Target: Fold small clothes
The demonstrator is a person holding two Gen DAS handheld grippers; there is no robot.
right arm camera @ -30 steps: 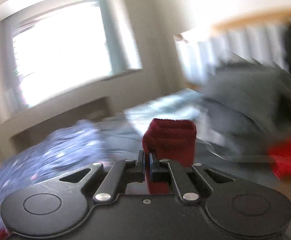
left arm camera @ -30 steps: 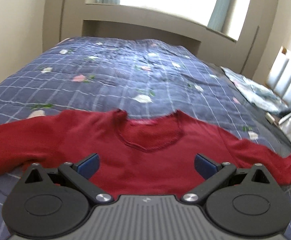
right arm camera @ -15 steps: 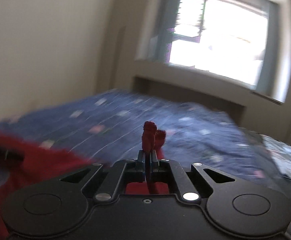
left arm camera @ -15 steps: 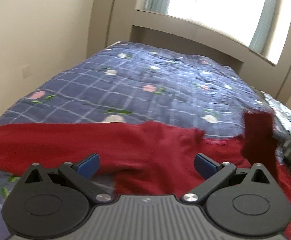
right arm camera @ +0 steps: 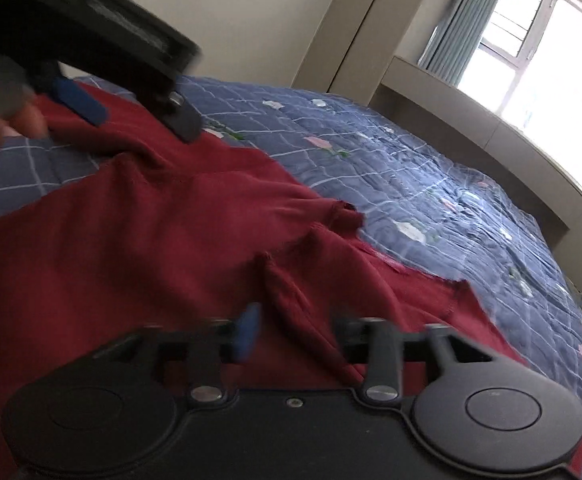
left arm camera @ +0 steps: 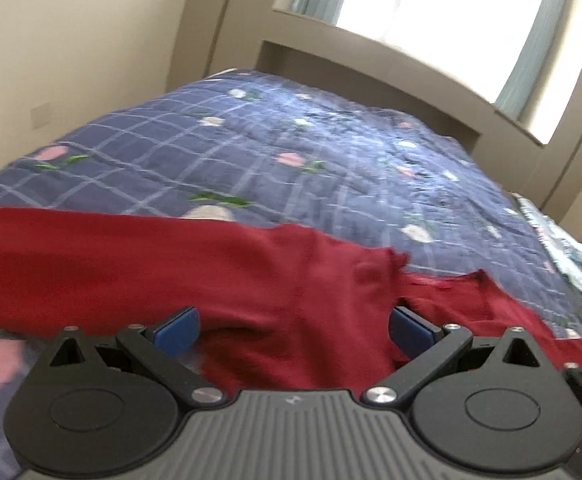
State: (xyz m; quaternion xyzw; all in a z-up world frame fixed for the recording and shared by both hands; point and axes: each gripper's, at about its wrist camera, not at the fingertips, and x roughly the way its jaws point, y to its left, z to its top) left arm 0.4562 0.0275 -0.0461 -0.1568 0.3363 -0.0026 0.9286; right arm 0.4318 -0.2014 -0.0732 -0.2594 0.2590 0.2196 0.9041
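A dark red sweater (left arm camera: 251, 276) lies on the blue checked quilt (left arm camera: 291, 152), its left sleeve stretched out to the left. Its right sleeve lies folded across the body (right arm camera: 291, 304). My left gripper (left arm camera: 293, 326) is open low over the sweater's left shoulder, with nothing between its blue pads. It also shows at the top left of the right wrist view (right arm camera: 123, 92). My right gripper (right arm camera: 295, 332) is open, its jaws apart around the folded sleeve's cuff, which lies loose between them.
The quilt (right arm camera: 431, 184) covers the whole bed. A beige wall (left arm camera: 71, 60) runs along the left side and a window ledge (left arm camera: 391, 60) stands behind the bed. A light patterned cloth (left arm camera: 563, 248) lies at the bed's right edge.
My right gripper has carried the right sleeve over the sweater's body, lowered it and opened, letting the cuff go. My left gripper has shifted left and lower over the left shoulder.
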